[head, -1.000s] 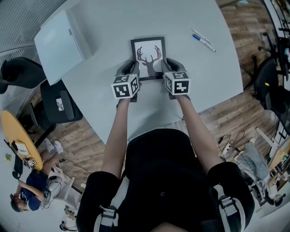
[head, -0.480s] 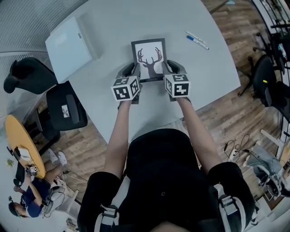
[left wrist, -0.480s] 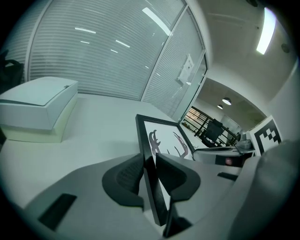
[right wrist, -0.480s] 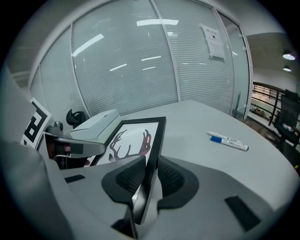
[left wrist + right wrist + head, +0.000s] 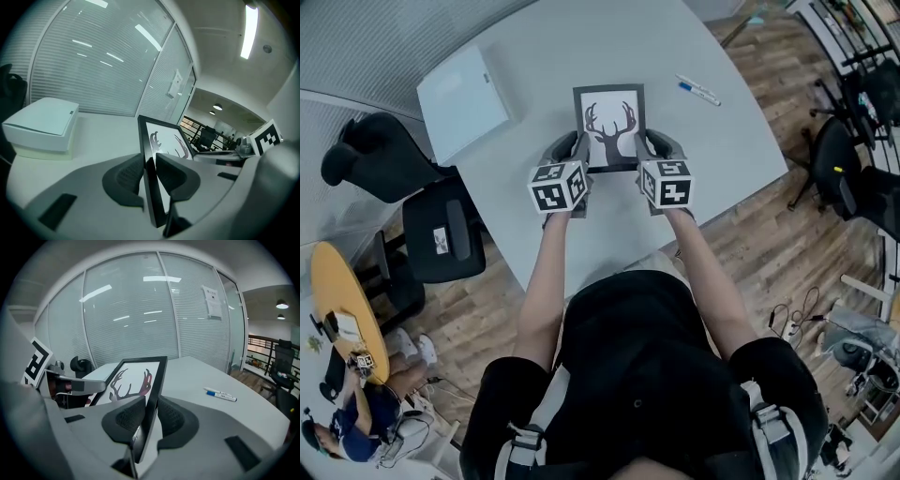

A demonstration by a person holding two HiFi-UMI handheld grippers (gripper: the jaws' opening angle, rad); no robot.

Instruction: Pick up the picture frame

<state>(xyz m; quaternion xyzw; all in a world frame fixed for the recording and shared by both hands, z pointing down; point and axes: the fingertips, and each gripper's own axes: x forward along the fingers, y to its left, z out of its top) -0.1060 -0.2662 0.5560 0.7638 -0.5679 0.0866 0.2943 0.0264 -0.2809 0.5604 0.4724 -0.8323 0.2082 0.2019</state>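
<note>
The picture frame (image 5: 609, 127) is black-edged, with a deer-antler print on white. It hangs clear of the grey table (image 5: 581, 47), held level between both grippers. My left gripper (image 5: 571, 150) is shut on its left edge, my right gripper (image 5: 649, 147) on its right edge. In the left gripper view the frame (image 5: 164, 140) stands edge-on between the dark pads (image 5: 126, 176) of the left gripper (image 5: 149, 174). In the right gripper view the frame (image 5: 133, 380) is likewise clamped by the right gripper (image 5: 150, 418).
A white box (image 5: 467, 98) lies on the table at the back left, also seen as the white box (image 5: 44, 124). Two pens (image 5: 698, 90) lie at the back right. Black chairs (image 5: 441, 239) stand by the table's left edge. Glass walls surround the room.
Both grippers have risen together with the frame held between them. The table now looks farther below, and the frame is clear of its surface.
</note>
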